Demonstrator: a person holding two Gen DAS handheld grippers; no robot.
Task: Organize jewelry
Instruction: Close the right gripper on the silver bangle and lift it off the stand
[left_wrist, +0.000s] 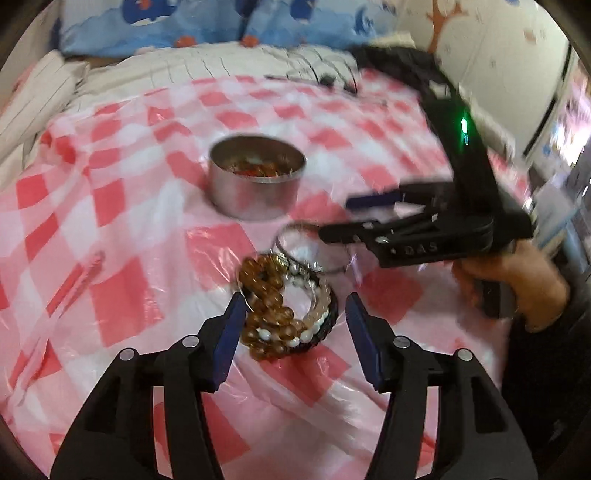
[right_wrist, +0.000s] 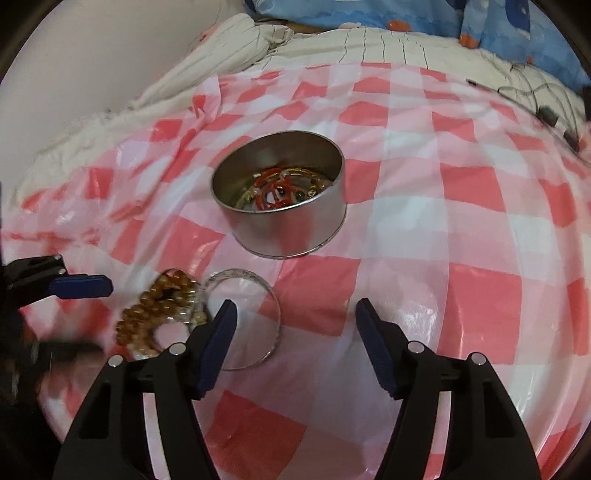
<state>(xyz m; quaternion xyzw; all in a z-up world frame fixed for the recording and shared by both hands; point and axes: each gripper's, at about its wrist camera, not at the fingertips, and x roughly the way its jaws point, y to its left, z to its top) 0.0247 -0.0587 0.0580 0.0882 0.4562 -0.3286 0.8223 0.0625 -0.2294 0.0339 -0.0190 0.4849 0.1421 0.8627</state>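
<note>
A pile of beaded bracelets (left_wrist: 284, 306), amber, white and dark, lies on the red-checked plastic cloth (left_wrist: 122, 221). My left gripper (left_wrist: 295, 306) is open, its fingers on either side of the pile. A silver bangle (left_wrist: 314, 247) lies just beyond the pile. My right gripper (left_wrist: 334, 218) shows in the left wrist view, open over the bangle. In the right wrist view the right gripper (right_wrist: 295, 314) is open above the bangle (right_wrist: 243, 317), with the bead pile (right_wrist: 162, 310) to its left. A round metal tin (right_wrist: 280, 195) holds red and gold jewelry.
The cloth covers a bed with a striped sheet (right_wrist: 332, 48) and a blue patterned pillow (left_wrist: 221, 22) at the far edge. Dark cables (right_wrist: 546, 107) lie at the far right. A hand (left_wrist: 517, 280) holds the right gripper's handle.
</note>
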